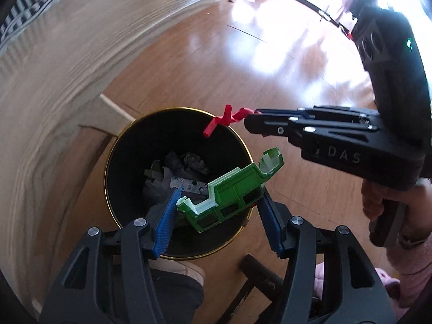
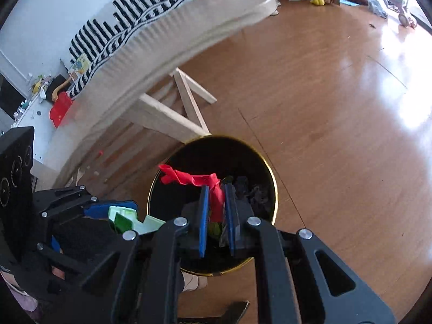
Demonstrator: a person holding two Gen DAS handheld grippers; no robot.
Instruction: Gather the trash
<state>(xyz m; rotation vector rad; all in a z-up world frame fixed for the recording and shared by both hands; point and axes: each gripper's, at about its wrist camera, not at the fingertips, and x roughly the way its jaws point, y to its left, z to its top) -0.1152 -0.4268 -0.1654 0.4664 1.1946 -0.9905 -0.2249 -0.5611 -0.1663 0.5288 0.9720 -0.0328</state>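
A black trash bin with a gold rim (image 1: 108, 162) (image 2: 272, 178) stands on the wood floor, with dark crumpled trash inside. My left gripper (image 1: 218, 202) has its jaws wide apart; a green and white plastic piece (image 1: 235, 189) sits between them over the bin, touching the right pad, and I cannot tell whether it is held. It also shows in the right wrist view (image 2: 127, 220). My right gripper (image 2: 217, 205) is shut on a twisted red strip (image 2: 194, 179) and holds it over the bin. The left wrist view shows the strip (image 1: 226, 120) at the right gripper's tips (image 1: 249, 118).
A light wooden table (image 1: 67, 54) (image 2: 189, 27) stands close behind the bin, its legs (image 2: 186, 108) beside the rim. A striped cloth (image 2: 135, 19) lies on it. A shoe (image 1: 178, 270) and a dark chair leg (image 1: 256, 272) are below the bin. Clutter lies far across the floor.
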